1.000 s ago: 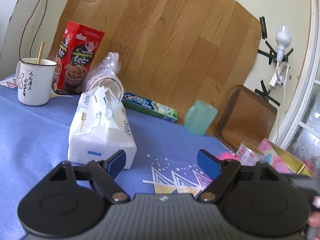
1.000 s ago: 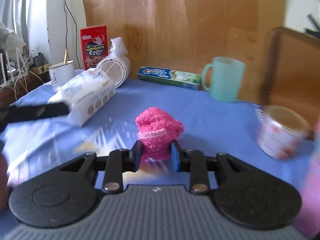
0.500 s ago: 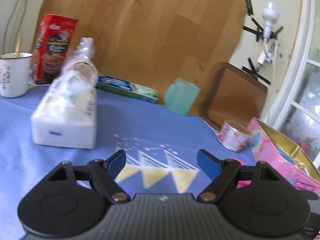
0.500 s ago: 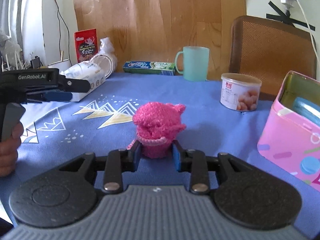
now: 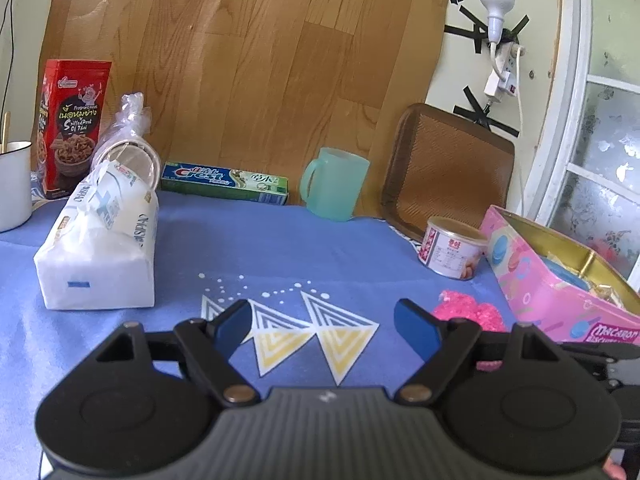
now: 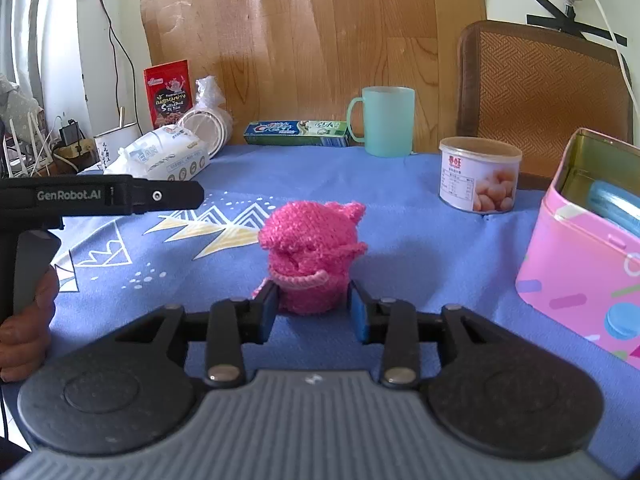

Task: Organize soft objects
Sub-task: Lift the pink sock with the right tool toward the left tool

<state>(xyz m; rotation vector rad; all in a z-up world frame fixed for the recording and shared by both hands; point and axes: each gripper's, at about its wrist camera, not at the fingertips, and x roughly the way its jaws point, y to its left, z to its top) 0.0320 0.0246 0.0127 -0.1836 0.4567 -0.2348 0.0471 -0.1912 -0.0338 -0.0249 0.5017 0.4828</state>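
Observation:
A fuzzy pink knitted soft object (image 6: 312, 256) sits between the fingers of my right gripper (image 6: 313, 312), which is shut on its lower part just above the blue tablecloth (image 6: 420, 248). The same pink object shows low at the right in the left wrist view (image 5: 468, 310). My left gripper (image 5: 323, 326) is open and empty over the triangle print on the cloth; it also shows at the left of the right wrist view (image 6: 100, 198). A white tissue pack (image 5: 100, 256) lies at the left.
A pink open tin box (image 6: 592, 240) stands at the right, a small can (image 6: 478, 176) beside it. At the back stand a teal mug (image 6: 386, 120), a toothpaste box (image 6: 296, 133), a red snack box (image 5: 72, 128), a white cup (image 5: 14, 184) and a brown tray (image 5: 448, 168).
My right gripper has carried the pink object to the right, toward the tin box. My left gripper has swung right, away from the tissue pack, and stayed open.

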